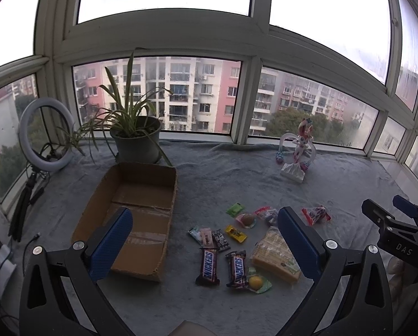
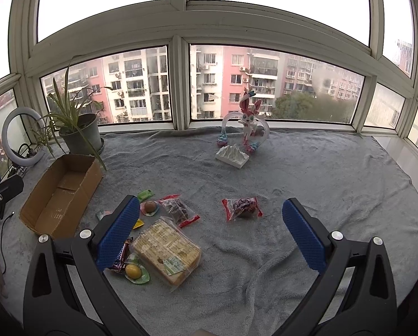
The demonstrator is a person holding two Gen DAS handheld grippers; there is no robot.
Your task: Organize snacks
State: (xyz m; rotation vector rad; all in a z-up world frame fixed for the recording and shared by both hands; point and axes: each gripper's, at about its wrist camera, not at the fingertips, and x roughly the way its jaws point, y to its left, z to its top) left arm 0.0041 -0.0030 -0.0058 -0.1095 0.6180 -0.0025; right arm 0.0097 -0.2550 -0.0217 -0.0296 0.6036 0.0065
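Observation:
An empty cardboard box (image 1: 141,193) lies on the grey towel; it also shows in the right wrist view (image 2: 60,193). Several snacks lie to its right: two Snickers bars (image 1: 209,266), a wrapped bread pack (image 1: 276,254) (image 2: 167,249), small candies (image 1: 236,233), a yellow jelly cup (image 1: 256,282) (image 2: 133,271), and a red packet (image 1: 315,214) (image 2: 242,208) farther right. My left gripper (image 1: 206,240) is open and empty above the snacks. My right gripper (image 2: 211,229) is open and empty, between the bread pack and the red packet; it shows at the left wrist view's right edge (image 1: 388,210).
A potted plant (image 1: 137,140) stands behind the box. A ring light on a tripod (image 1: 45,134) stands at the far left with cables. A pink figurine (image 2: 246,128) and a white mountain block (image 2: 232,156) stand near the window.

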